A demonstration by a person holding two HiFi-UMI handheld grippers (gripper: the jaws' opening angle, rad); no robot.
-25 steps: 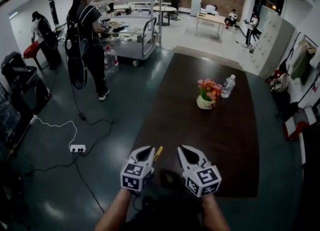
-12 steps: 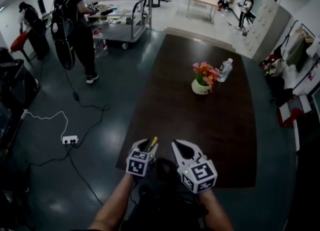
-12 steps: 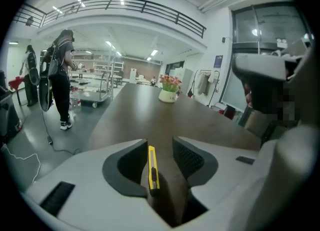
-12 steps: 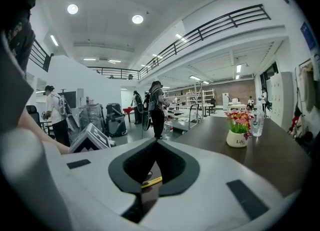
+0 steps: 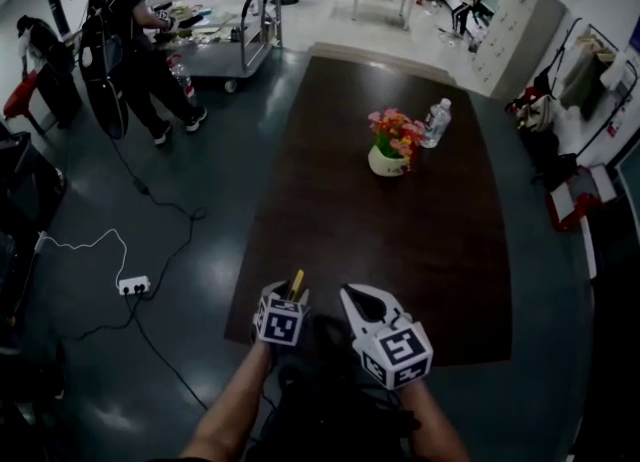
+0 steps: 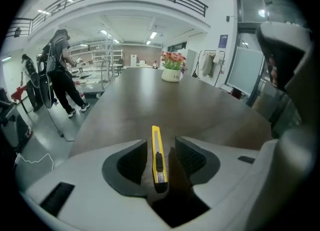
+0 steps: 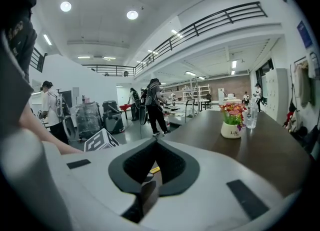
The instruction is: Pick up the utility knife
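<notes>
A yellow utility knife lies on the dark brown table near its front left corner, pointing away from me. My left gripper is tipped down over it. In the left gripper view the knife lies lengthwise between the opening jaws of that gripper, with a gap to each black pad. My right gripper hovers just to the right, its jaw tips meeting and nothing in them. In the right gripper view, a sliver of the yellow knife shows past that gripper.
A white pot of flowers and a clear water bottle stand at the table's far middle. Left of the table, a person with a backpack stands by a metal cart. A power strip with cables lies on the floor.
My left gripper has dropped and tilted down onto the knife at the table's corner, and its jaws have gone from shut to open. The right gripper sank slightly.
</notes>
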